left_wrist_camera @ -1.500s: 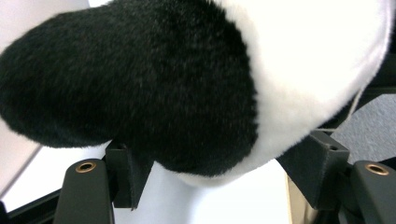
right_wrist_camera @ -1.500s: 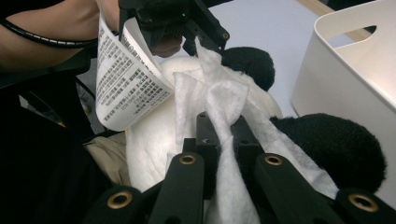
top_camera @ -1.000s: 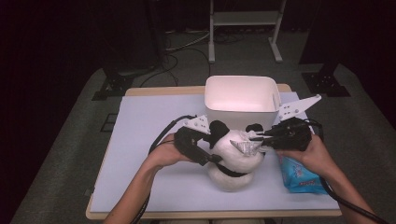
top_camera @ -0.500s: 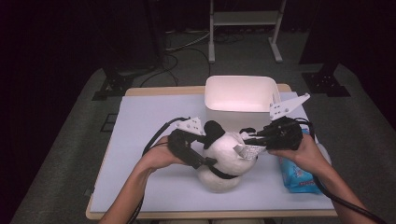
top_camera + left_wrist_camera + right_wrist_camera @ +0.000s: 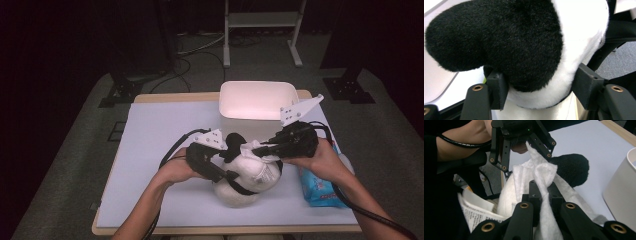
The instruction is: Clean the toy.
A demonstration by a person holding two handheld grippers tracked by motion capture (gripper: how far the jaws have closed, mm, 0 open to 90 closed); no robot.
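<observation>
A black-and-white plush toy point(image 5: 245, 185) sits on the table's front middle. My left gripper point(image 5: 234, 177) comes in from the left, and its jaws have just been closing on the toy. In the left gripper view its pads point(image 5: 497, 86) press into the plush point(image 5: 524, 45) just below a black furry part. My right gripper point(image 5: 254, 148) reaches in from the right, shut on a white wipe point(image 5: 248, 150) that lies on top of the toy. In the right gripper view the wipe point(image 5: 541, 175) stands up crumpled from the shut jaws of that gripper point(image 5: 542, 192), with the left gripper point(image 5: 524, 145) behind it.
A white tub point(image 5: 255, 100) stands just behind the toy. A blue pack of wipes point(image 5: 317, 185) lies under the right forearm near the table's point(image 5: 165, 125) right edge. A printed label point(image 5: 476, 210) hangs from the toy.
Both hands and the toy have shifted slightly toward the front of the table. The right gripper has drawn the wipe a little across the top of the toy.
</observation>
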